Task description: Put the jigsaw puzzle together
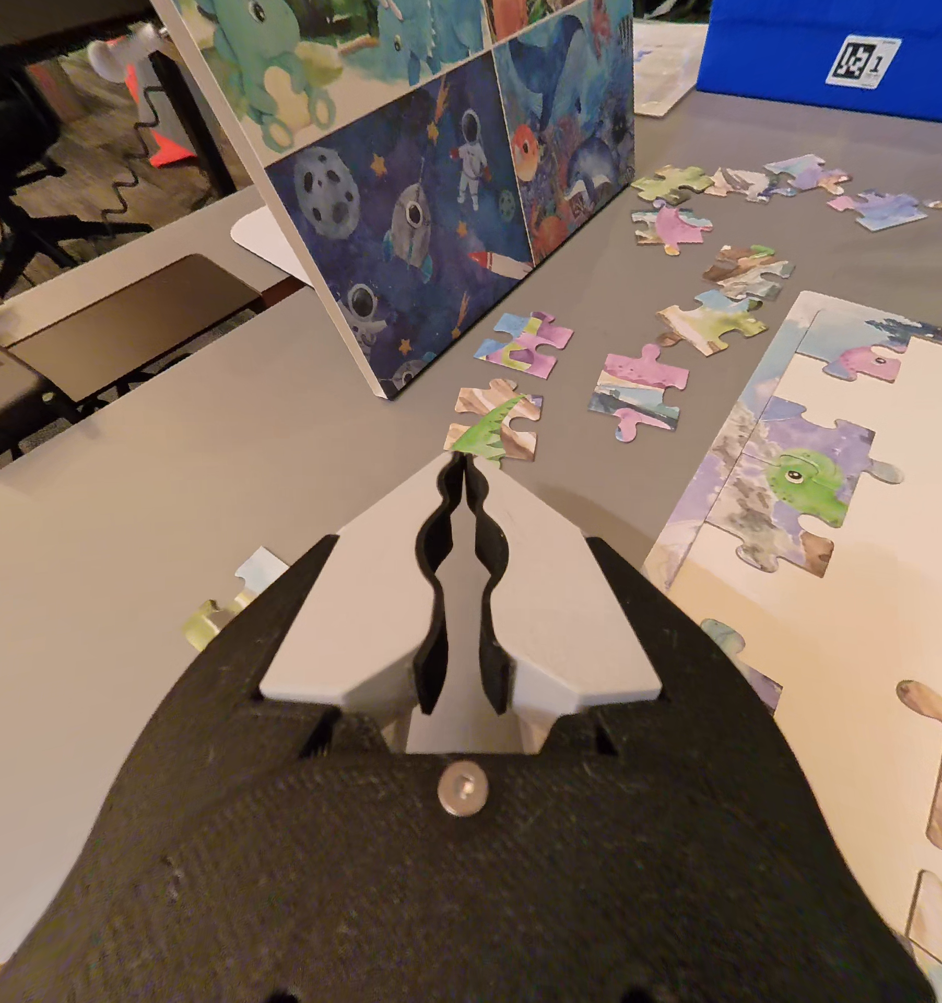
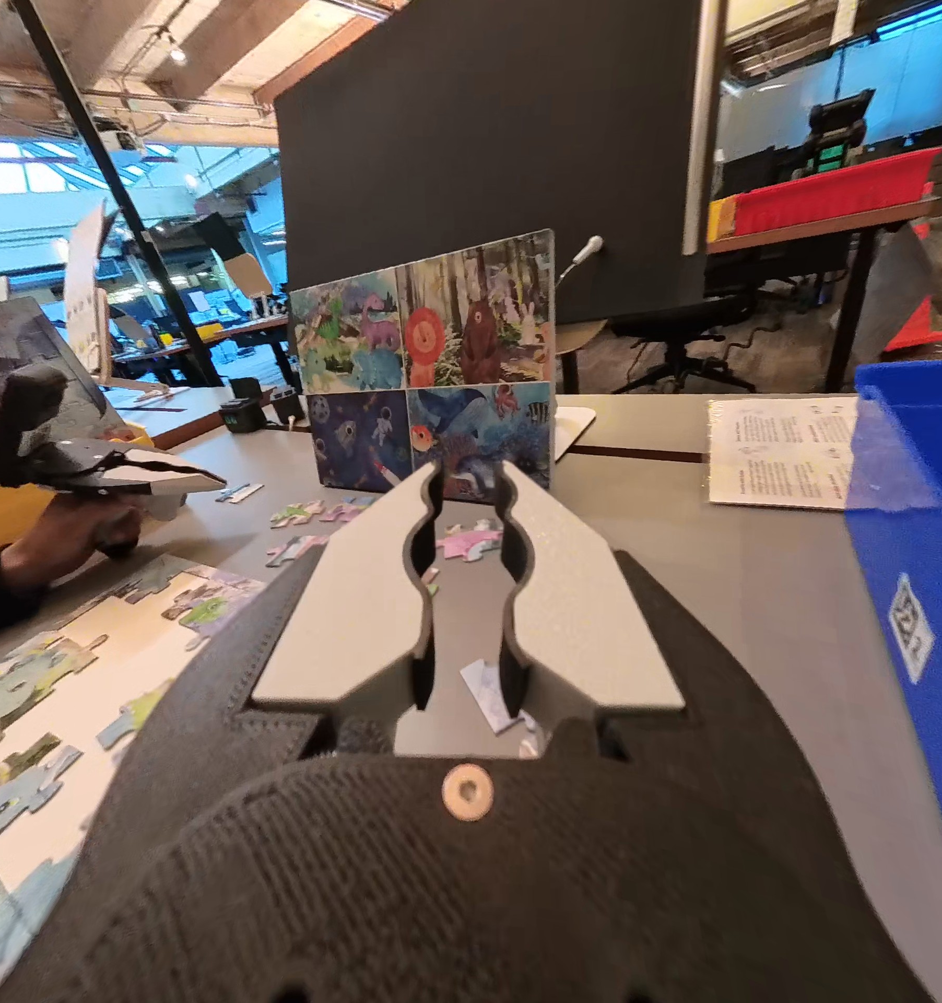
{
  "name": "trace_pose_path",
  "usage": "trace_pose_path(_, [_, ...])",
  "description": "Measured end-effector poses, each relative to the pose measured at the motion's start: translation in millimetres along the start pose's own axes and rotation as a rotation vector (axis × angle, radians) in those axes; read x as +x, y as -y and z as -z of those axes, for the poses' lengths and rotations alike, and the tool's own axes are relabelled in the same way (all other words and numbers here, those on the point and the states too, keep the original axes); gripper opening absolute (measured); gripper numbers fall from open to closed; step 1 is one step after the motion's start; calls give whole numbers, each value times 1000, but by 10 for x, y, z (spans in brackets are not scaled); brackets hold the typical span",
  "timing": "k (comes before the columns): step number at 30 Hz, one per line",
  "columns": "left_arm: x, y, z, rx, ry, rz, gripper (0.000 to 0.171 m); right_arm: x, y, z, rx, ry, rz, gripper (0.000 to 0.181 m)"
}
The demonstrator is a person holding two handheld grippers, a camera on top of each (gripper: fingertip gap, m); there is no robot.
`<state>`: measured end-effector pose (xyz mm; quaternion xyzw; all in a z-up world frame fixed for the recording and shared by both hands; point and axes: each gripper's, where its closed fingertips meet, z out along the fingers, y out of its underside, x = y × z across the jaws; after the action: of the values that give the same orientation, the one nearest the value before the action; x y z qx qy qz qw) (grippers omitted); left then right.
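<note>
Left gripper [image 1: 464, 461]: jaws pressed together, tips meeting right at the near edge of a puzzle piece with a green fern [image 1: 495, 420] on the grey table [image 1: 186, 488]. Whether the tips actually pinch that edge or only touch it, I cannot tell. Just ahead of the fern piece lies a blue, yellow and pink piece [image 1: 524, 345]; ahead and to the right, a pink and blue piece [image 1: 640, 392], then more loose pieces trailing away, among them a green and blue one [image 1: 714, 322]. The picture board [image 1: 447, 179] (propped upright, four scenes) stands ahead and slightly left of the tips. To the right of the gripper sits the puzzle tray [image 1: 848, 624], partly filled; a green dinosaur piece [image 1: 805, 477] is seated near its left border.

Right gripper [image 2: 468, 477]: held above the table, jaws narrowly apart, nothing between them. A pink piece [image 2: 469, 543] shows through the gap, lying on the table beyond. A pale piece [image 2: 485, 692] lies below, between the finger bases. Blue bin [image 2: 913, 543] to the right, printed sheet [image 2: 778, 450] ahead right. The left gripper appears off to the left, over the tray's far corner.
</note>
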<state>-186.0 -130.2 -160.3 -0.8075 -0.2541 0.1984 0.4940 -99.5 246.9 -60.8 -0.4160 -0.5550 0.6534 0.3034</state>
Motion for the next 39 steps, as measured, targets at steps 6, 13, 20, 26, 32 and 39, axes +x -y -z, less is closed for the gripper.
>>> trace_pose_path(6, [15,-55,-48,-44,-33,24,0,18,-84,-25,-42,-34,37,15])
trace_pose_path(13, [-66,-77,-62,-58,6,59,0,222,-443,-80,-303,-278,374,5])
trace_pose_path(20, [-60,-82,-66,-62,6,53,0,-59,-676,-304,-333,-112,238,13])
trace_pose_path(26, [-41,-96,-79,-74,-6,50,0,-38,-961,-381,-433,-93,210,21])
trace_pose_path(32, [-33,-99,-83,-77,-9,44,0,125,-1001,-570,-457,-130,217,43])
trace_pose_path(39, [-40,-87,-74,-66,-27,69,0,669,-1100,-1231,-626,-175,232,58])
